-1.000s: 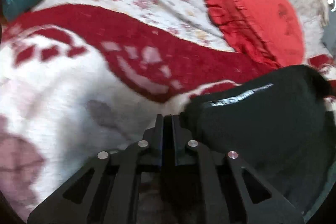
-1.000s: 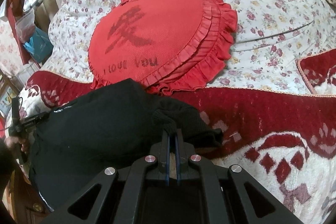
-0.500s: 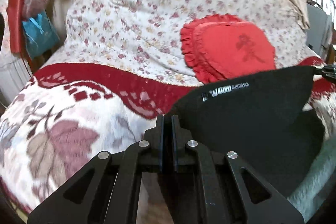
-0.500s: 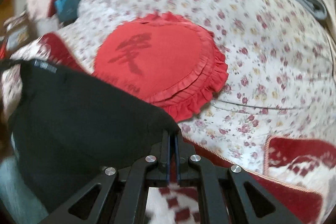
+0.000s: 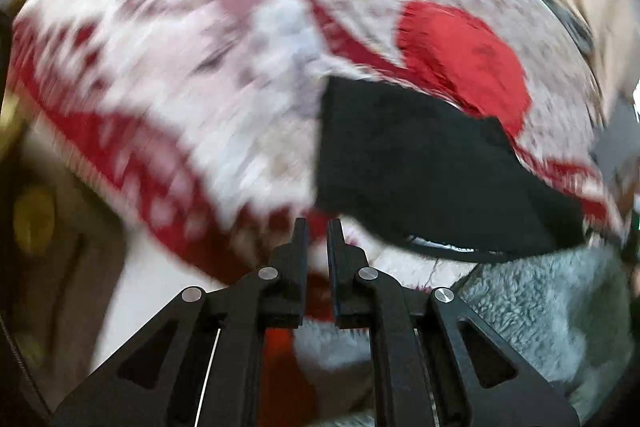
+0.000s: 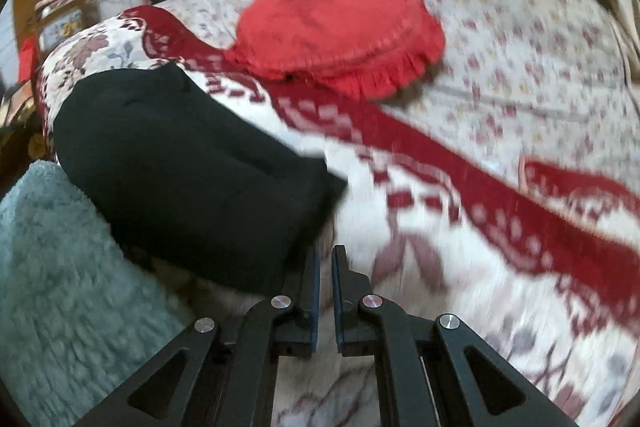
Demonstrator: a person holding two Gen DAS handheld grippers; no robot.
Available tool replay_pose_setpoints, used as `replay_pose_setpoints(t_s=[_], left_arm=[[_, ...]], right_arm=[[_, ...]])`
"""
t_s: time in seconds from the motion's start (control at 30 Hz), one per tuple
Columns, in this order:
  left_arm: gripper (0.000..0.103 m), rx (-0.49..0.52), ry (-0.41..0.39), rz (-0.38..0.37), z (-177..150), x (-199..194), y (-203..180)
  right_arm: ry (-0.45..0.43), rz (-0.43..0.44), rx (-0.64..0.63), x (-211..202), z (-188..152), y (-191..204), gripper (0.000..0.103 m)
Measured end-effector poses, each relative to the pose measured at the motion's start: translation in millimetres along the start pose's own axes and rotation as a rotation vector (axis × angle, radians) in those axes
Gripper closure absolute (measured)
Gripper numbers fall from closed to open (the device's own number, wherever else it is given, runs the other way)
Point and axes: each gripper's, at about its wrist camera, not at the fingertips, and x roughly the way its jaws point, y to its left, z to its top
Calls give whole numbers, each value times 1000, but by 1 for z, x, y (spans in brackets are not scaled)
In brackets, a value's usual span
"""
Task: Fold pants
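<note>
Left wrist view: the black pants [image 5: 420, 163] lie folded into a compact dark slab on the red-and-white blanket [image 5: 168, 79] of the bed, one corner pointing up toward the red ruffled cushion [image 5: 464, 59]; a pale printed waistband strip shows along the near edge. The left gripper [image 5: 317, 239] hangs just short of them, jaws slightly parted and empty (heavy motion blur).

Right wrist view: the pants [image 6: 180, 167] sit thick and layered beside a grey fleece [image 6: 60, 287], near the cushion [image 6: 340, 27]. The right gripper [image 6: 325, 267] hovers at their near corner, jaws narrowly apart, gripping nothing.
</note>
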Motion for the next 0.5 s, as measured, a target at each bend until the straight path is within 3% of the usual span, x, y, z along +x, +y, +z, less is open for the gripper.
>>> replay_pose_setpoints(t_s=[0.07,0.1,0.17,0.27,0.5], left_arm=[[65,-107,1,-17,-7,-7,8],[62,-153,-13,-39,-8,-10,9],[62,-210,-43,-85,-4,-15,4],[62,-210,-76,-130,11,-13,-19],[62,-9,-113,-128,53,19,-83]], right_arm=[[7,17,72,-4,-6,-8,99],[3,18,97,-7,-8,-11,98],[-2,2,155,-14,-12,-17,97],[-4,-9,228,-19,-10,-24,97],[-30,182,432,-15,20,-26,96]])
